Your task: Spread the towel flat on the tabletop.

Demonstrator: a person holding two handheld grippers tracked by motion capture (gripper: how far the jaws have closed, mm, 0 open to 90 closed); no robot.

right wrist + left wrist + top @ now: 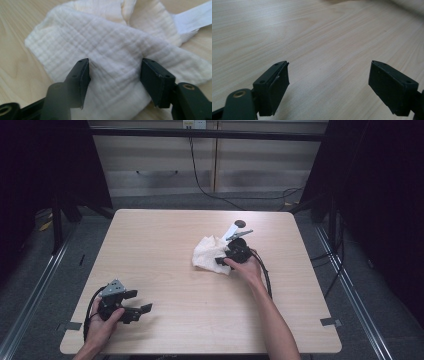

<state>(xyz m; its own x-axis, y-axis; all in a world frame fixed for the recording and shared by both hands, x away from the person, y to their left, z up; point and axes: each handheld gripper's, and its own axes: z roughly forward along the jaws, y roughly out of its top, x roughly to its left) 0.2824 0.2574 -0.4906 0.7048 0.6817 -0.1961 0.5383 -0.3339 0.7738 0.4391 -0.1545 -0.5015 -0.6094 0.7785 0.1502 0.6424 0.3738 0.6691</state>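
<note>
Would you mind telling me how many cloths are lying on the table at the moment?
1. A crumpled white cloth lies right of the table's centre, with the right gripper poised over it, jaws open. A white strip pokes out at its far edge; whether that is separate is unclear.

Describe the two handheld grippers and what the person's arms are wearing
Both the left gripper and the right gripper are black, each with two flat rectangular jaws lined with dark pads. A grey three-cornered plate tops the left one. Black cables trail from them. The forearms are bare, no sleeves.
</note>
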